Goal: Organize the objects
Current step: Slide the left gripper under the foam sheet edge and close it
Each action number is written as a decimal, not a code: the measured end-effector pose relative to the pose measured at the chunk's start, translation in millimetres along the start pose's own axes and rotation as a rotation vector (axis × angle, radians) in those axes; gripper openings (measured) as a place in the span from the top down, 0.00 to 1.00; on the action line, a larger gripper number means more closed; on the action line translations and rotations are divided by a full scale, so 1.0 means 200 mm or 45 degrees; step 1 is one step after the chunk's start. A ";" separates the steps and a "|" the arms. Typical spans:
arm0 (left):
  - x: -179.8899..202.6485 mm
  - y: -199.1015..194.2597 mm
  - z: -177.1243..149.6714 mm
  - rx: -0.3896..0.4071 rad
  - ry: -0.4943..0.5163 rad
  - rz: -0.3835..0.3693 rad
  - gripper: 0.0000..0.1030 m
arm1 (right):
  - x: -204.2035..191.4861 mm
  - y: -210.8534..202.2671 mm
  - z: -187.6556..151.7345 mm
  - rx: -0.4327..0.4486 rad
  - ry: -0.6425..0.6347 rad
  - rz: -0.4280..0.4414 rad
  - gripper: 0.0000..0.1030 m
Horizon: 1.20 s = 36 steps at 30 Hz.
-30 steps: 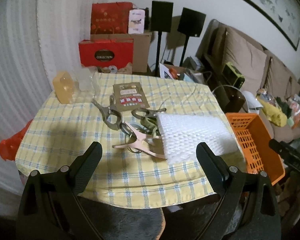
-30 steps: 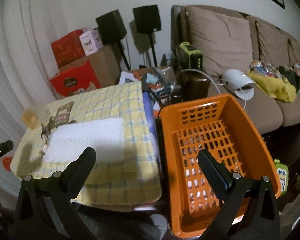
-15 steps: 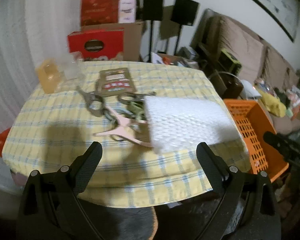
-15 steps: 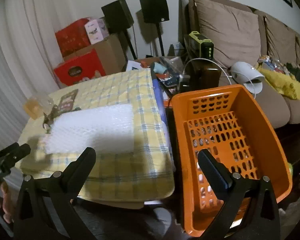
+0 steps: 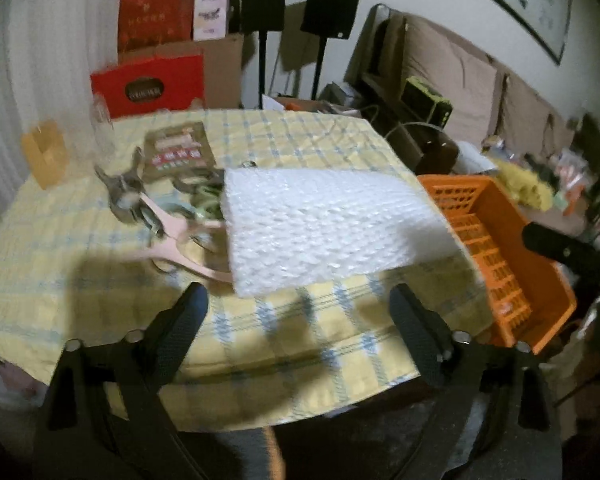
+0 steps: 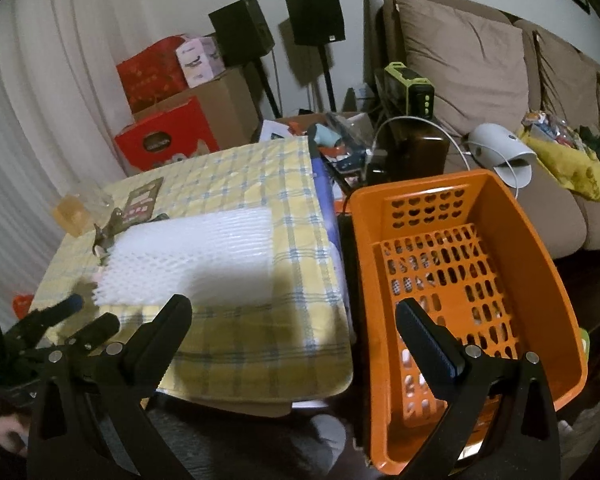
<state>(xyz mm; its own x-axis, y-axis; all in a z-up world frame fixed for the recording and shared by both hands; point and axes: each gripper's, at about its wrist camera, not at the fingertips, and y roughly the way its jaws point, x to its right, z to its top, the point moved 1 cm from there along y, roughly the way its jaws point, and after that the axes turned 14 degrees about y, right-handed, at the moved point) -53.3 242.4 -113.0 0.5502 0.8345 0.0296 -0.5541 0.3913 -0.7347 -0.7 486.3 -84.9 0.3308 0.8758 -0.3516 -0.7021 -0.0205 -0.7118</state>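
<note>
So as far as I can tell you're right at the start here, nothing's been sorted yet. The orange basket (image 6: 532, 280) beside the worktop (image 5: 260, 328) has nothing in it that I can see, and everything is on the yellow checked cloth: the white foam sheet (image 5: 324, 228) near the front edge, the pile of clips (image 5: 160, 216) just left of it with one pink clip tucked partly under the foam, the brown card pack (image 5: 178, 152) behind them, and a small amber container (image 5: 46, 154) at the far left corner. Your left claw (image 5: 300, 312) is spread wide with nothing between its fingers, though it has just been narrowing a little, and it's lined up with the foam's near edge, so I'd guess that goes first. Your right claw (image 6: 296, 328) is also spread apart and holding nothing, hanging over the gap between worktop and basket. Basically the whole job is left
</note>
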 end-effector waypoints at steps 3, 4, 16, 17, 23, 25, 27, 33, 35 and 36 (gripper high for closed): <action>-0.04 0.02 -0.03 0.012 -0.086 -0.026 0.17 | -0.02 0.00 -0.01 0.002 -0.019 0.001 0.00; -0.04 0.03 -0.03 0.013 -0.079 -0.015 0.17 | -0.02 0.00 -0.01 0.001 -0.021 0.003 0.00; -0.05 0.10 -0.02 0.040 0.053 0.052 0.36 | -0.02 0.04 -0.03 -0.032 -0.021 -0.002 0.00; -0.04 0.11 0.00 0.032 0.080 0.067 0.36 | -0.02 0.04 -0.03 -0.033 -0.020 -0.001 0.00; 0.00 0.14 0.03 0.009 0.106 0.071 0.40 | -0.04 0.05 -0.04 -0.041 -0.039 -0.002 0.00; -0.01 0.17 0.03 -0.034 0.106 0.090 0.58 | -0.04 0.05 -0.04 -0.039 -0.044 -0.004 0.00; 0.00 0.17 0.03 -0.058 0.133 0.146 0.77 | -0.04 0.05 -0.04 -0.039 -0.043 -0.002 0.00; -0.03 0.15 0.02 -0.077 0.091 0.087 0.92 | -0.04 0.05 -0.04 -0.039 -0.041 0.002 0.00; -0.04 0.13 0.02 -0.071 0.101 0.084 0.93 | -0.04 0.05 -0.04 -0.040 -0.043 0.001 0.00; -0.04 0.12 0.02 -0.067 0.107 0.086 0.93 | -0.04 0.05 -0.04 -0.041 -0.042 0.001 0.00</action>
<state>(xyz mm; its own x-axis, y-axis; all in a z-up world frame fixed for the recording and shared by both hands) -73.6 247.7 -128.6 0.5644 0.8219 -0.0764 -0.5593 0.3127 -0.7677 -5.6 475.3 -94.2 0.3092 0.8911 -0.3322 -0.6813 -0.0361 -0.7311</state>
